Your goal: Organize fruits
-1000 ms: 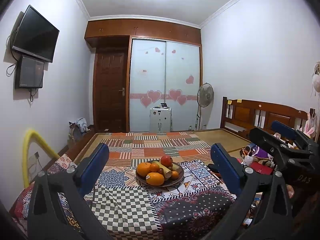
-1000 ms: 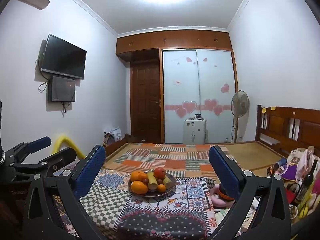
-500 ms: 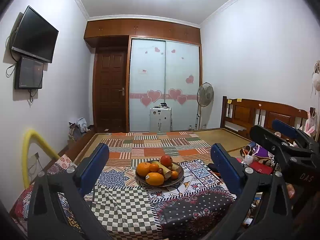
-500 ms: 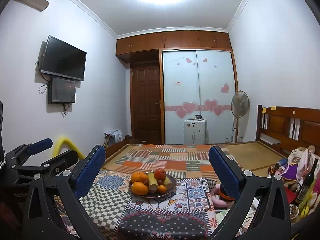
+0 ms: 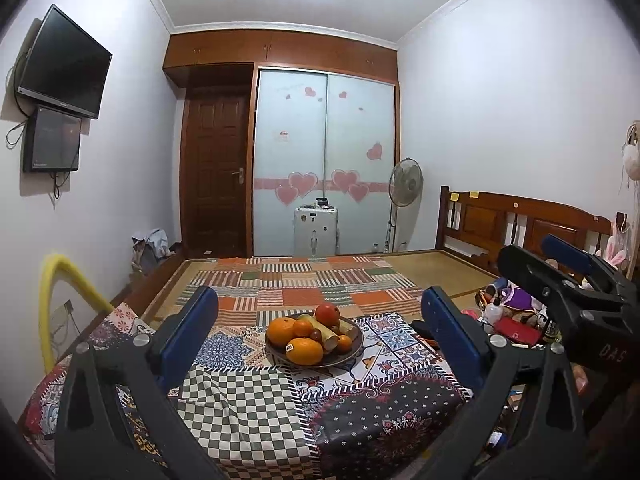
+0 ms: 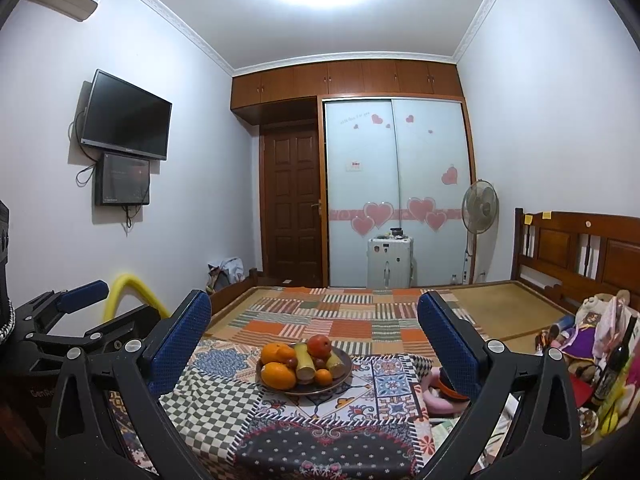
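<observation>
A dark plate (image 5: 356,354) of fruit stands on the patterned cloth of a small table: oranges (image 5: 305,351), a red apple (image 5: 327,314), yellow-green stalk pieces (image 5: 325,335) and small fruits. It also shows in the right wrist view (image 6: 344,376). My left gripper (image 5: 320,334) is open and empty, held back from the plate. My right gripper (image 6: 314,340) is open and empty, also short of the plate. The right gripper shows at the right edge of the left wrist view (image 5: 568,280); the left one shows at the left of the right wrist view (image 6: 76,316).
The table's patchwork cloth (image 5: 240,408) hangs over the near edge. A bed with a striped quilt (image 5: 312,284) lies behind. Toys and bottles (image 6: 600,344) crowd the right side. A yellow tube (image 5: 60,280) stands at the left. A fan (image 5: 406,184) stands by the wardrobe.
Both grippers have shifted only slightly; the plate sits a little lower in the views. Nothing was grasped or moved.
</observation>
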Demonstrator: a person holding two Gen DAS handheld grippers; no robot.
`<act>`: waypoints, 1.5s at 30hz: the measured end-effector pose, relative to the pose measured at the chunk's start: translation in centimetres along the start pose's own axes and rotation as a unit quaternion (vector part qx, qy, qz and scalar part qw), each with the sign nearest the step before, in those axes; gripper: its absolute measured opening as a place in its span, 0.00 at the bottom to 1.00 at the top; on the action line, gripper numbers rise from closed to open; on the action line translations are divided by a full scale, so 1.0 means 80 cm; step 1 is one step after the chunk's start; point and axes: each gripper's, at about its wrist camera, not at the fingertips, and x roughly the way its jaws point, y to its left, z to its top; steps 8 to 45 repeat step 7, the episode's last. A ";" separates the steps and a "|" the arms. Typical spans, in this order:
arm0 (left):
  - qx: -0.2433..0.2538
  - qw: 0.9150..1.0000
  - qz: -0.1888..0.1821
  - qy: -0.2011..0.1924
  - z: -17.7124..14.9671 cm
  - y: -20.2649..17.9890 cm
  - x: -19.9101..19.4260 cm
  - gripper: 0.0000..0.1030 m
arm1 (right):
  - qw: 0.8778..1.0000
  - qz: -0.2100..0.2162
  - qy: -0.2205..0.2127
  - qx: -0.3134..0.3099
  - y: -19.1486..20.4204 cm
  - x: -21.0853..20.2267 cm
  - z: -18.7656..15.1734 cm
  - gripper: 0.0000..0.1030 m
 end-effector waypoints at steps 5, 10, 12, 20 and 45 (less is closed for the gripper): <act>0.000 1.000 0.002 0.002 -0.001 0.000 0.003 1.00 | 1.000 0.001 0.002 0.002 -0.001 0.003 -0.001 1.00; 0.001 1.000 0.001 0.004 -0.002 0.001 0.004 1.00 | 1.000 0.001 0.002 0.002 -0.001 0.003 -0.001 1.00; 0.001 1.000 0.001 0.004 -0.002 0.001 0.004 1.00 | 1.000 0.001 0.002 0.002 -0.001 0.003 -0.001 1.00; 0.001 1.000 0.001 0.004 -0.002 0.001 0.004 1.00 | 1.000 0.001 0.002 0.002 -0.001 0.003 -0.001 1.00; 0.001 1.000 0.001 0.004 -0.002 0.001 0.004 1.00 | 1.000 0.001 0.002 0.002 -0.001 0.003 -0.001 1.00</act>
